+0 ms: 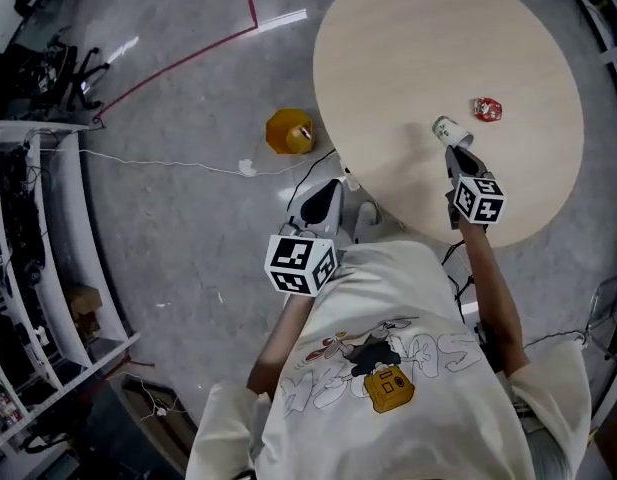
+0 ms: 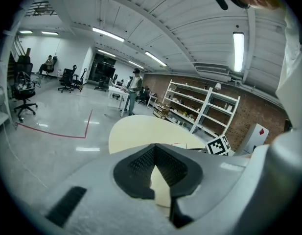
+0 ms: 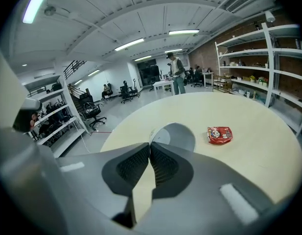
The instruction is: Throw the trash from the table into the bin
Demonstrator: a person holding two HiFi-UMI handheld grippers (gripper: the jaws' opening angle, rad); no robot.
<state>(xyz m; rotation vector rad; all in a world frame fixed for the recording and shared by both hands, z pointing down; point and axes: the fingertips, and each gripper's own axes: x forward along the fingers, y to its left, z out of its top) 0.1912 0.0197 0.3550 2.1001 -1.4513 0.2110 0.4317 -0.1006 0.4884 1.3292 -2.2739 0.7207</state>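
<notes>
Cup (image 3: 180, 138): white, lying sideways, rim sitting clamped in right gripper (image 3: 150, 145).
Wrapper (image 3: 220, 134): red, lying apart.
Left gripper (image 2: 153, 147): sitting closed, empty.

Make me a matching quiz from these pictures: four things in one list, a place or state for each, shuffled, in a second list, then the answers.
Things:
1. red snack packet
2. white paper cup
3. yellow round bin
4. left tongs

Places or states:
A. on the grey floor beside the round wooden table
B. shut, with nothing between
C. lying on the table top
D. pinched at the rim by the right tongs

Pairs: 1-C, 2-D, 3-A, 4-B.
</notes>
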